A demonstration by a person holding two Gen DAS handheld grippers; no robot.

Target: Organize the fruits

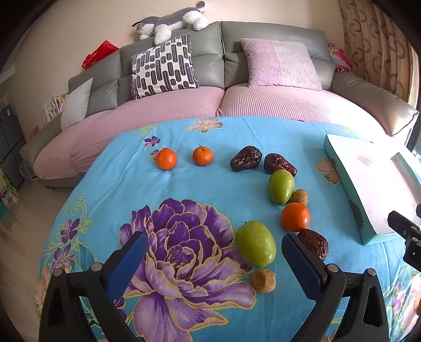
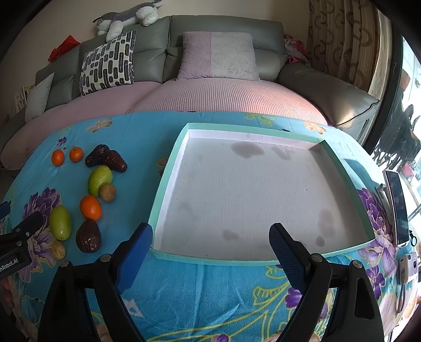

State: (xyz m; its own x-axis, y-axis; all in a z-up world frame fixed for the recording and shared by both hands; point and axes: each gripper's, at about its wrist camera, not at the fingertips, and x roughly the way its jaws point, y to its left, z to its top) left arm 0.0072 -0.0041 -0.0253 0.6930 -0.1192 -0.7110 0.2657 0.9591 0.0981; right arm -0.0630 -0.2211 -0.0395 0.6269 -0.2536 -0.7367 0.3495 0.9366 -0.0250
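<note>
Floral blue tablecloth (image 1: 184,184); grey sofa (image 1: 236,39) behind

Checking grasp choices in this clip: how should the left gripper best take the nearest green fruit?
Probably across the narrow middle of the green fruit, coming from above and the near side. It lies tilted, long axis diagonal; the open left gripper must avoid the date and brown fruit.

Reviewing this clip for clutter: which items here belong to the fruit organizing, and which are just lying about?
Belongs to the job:
oranges
green fruits
dark dates
small brown fruits
teal tray, holding no fruit
left gripper and right gripper, both open

Lying about:
phone
sofa cushions
plush dog
</note>
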